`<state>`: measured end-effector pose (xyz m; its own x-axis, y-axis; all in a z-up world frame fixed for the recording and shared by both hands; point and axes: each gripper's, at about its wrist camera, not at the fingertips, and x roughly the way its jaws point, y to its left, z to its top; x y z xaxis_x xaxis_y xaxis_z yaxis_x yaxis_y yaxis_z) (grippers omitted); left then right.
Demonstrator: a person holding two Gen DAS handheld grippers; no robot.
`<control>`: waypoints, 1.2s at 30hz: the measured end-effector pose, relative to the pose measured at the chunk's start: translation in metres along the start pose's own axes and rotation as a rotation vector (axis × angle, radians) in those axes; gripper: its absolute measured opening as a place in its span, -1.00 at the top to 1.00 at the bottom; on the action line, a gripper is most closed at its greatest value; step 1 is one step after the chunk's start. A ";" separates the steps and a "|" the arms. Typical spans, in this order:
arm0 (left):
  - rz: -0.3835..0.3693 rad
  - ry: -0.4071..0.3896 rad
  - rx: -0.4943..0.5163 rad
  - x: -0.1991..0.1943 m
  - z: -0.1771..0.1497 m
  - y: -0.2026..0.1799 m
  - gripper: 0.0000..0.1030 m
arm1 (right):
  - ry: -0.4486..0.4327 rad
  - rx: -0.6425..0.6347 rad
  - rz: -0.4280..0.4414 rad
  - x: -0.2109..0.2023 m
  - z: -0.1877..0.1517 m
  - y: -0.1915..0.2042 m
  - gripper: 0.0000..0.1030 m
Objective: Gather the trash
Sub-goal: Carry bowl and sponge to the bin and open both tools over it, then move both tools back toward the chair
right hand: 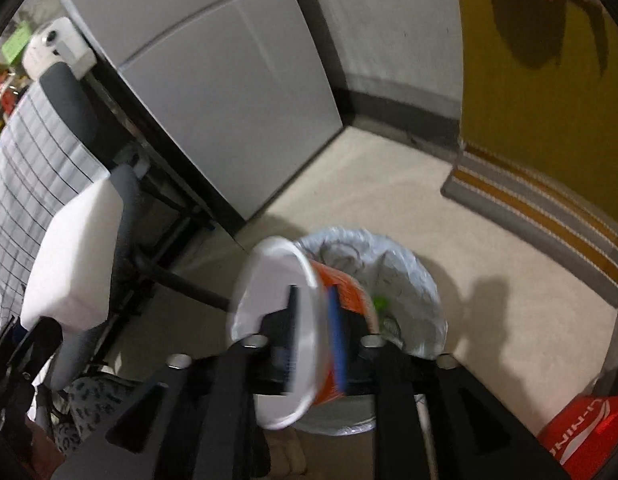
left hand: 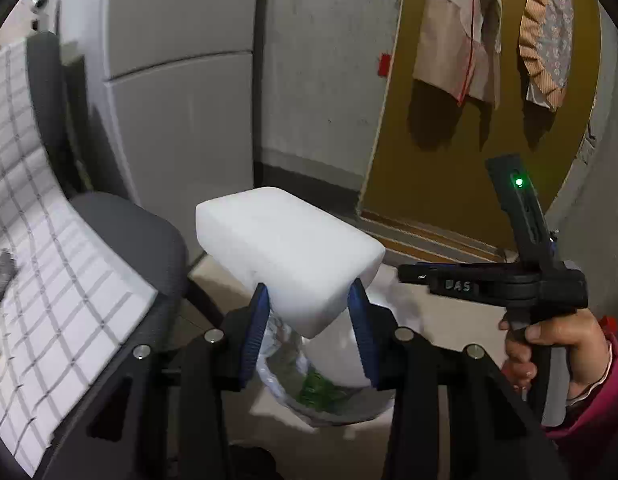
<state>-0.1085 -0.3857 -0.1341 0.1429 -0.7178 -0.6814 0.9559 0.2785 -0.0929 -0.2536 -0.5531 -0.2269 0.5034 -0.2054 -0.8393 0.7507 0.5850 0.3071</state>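
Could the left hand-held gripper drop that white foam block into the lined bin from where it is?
Probably yes. The left hand-held gripper holds the foam block just above the lined bin, though the paper cup at the right hand-held gripper crowds the opening.

Lined bin mouth partly blocked by paper cup, chair crowding left, open floor on right

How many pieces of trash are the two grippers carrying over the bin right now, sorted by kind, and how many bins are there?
White foam block, between the left gripper fingers: 1
Orange and white paper cup, at the right gripper fingers: 1
Trash bin with white liner: 1
Total: 3 things, 2 of them trash not yet in the bin.
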 end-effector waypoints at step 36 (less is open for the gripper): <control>0.532 -0.058 -0.444 -0.162 -0.115 0.169 -0.55 | -0.088 -0.497 0.337 -0.035 -0.013 0.225 0.02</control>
<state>0.0002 -0.1489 -0.1226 0.5883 -0.4403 -0.6783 0.5582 0.8280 -0.0534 -0.1079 -0.4038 -0.1347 0.7282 0.0033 -0.6853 0.2646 0.9211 0.2856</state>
